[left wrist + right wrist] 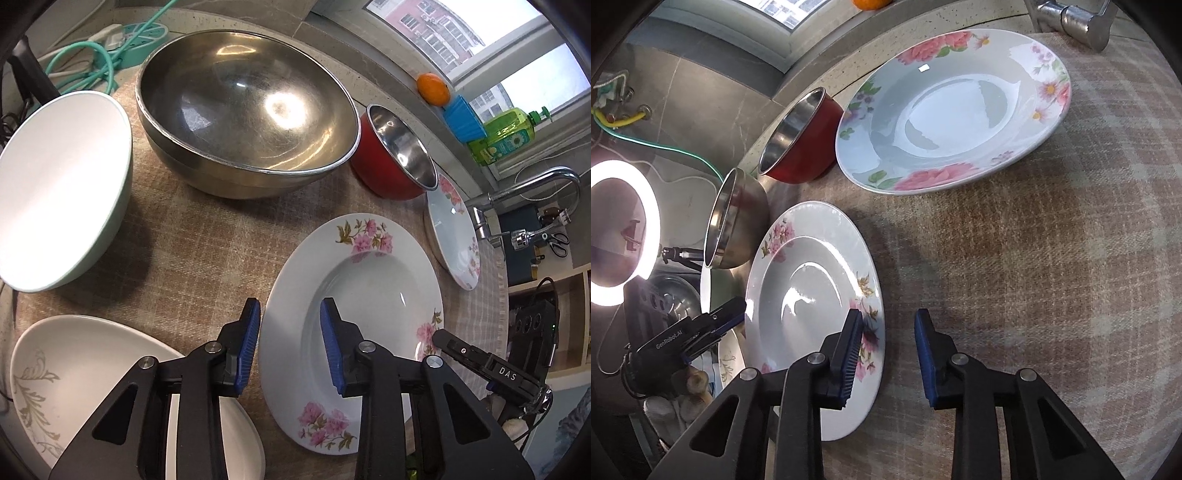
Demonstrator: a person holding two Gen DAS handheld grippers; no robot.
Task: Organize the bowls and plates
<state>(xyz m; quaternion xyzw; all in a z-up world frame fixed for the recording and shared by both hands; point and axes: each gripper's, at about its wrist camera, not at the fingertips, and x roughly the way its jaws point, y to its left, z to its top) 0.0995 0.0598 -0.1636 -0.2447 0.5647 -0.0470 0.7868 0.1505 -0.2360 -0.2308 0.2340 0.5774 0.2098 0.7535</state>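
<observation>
A white deep plate with pink flowers (369,280) lies on the plaid cloth between both grippers. My left gripper (290,314) straddles its left rim, one blue pad outside on the cloth side and the other over the plate's well, with a gap on both sides of the rim. In the right wrist view the same plate (809,295) has its opposite rim between the pads of my right gripper (888,321), which do not press on it either. Both grippers are open. A second, larger floral plate (953,107) sits further back.
A large steel bowl (243,110), a red bowl with a steel inside (395,155) and a mint bowl (62,192) stand behind the plate. A white plate with a grey leaf pattern (92,362) lies near left. A faucet (532,184) and soap bottle (509,133) are at right.
</observation>
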